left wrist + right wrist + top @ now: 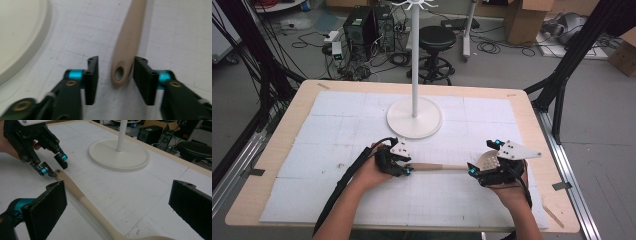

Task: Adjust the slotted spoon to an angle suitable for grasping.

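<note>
Left gripper view, smooth beige handle point(126, 47), oval hole, between left gripper point(115, 80) jaws

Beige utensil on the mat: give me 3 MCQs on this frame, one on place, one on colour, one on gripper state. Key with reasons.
1. Where does the holed end of the beige utensil lie?
A. Between the left gripper's jaws
B. On the stand's round base
C. Off the table's edge

2. What colour is the stand?
A. Black
B. White
C. Red

3. How does the right gripper stand?
A. Shut on the handle
B. Shut on nothing
C. Open, jaws wide apart

Key:
1 A: in the left gripper view, the holed end sits between the jaws of the left gripper, with gaps on both sides.
2 B: pole and round base are both white in the high view.
3 C: in the right gripper view, the two pads stand far apart, and the handle runs between them ungripped.
</note>
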`<state>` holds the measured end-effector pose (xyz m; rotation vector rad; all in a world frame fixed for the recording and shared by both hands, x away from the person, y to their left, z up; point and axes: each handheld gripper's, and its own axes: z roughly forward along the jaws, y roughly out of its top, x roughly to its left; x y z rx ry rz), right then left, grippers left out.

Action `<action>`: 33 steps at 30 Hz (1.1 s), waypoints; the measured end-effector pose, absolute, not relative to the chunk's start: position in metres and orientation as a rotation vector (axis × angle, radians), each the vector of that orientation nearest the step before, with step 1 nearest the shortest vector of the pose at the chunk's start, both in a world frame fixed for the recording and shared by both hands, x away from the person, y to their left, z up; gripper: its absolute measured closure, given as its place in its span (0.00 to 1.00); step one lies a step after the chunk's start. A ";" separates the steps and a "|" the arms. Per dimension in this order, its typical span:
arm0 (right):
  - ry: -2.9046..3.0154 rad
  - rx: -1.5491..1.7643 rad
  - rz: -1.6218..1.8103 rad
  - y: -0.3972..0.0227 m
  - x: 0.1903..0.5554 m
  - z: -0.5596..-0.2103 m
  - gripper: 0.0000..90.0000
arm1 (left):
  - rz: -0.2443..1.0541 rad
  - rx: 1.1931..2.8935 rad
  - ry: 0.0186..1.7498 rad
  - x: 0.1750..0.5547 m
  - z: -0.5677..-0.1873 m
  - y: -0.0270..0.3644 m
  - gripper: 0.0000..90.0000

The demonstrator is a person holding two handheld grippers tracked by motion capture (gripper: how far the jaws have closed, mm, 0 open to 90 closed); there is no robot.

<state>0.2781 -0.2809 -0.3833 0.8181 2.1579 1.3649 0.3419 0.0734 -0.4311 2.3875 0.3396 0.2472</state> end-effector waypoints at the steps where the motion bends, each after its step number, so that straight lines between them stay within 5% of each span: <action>1: 2.160 0.816 1.366 -0.281 0.278 -0.383 0.00 | 0.250 2.376 0.354 0.342 -0.430 0.076 0.53; 23: 2.163 0.809 1.355 -0.279 0.278 -0.384 0.00 | 0.192 2.016 0.477 0.308 -0.402 0.200 0.33; 33: 2.171 0.810 1.356 -0.278 0.279 -0.385 0.00 | 0.224 1.935 0.475 0.301 -0.388 0.222 0.24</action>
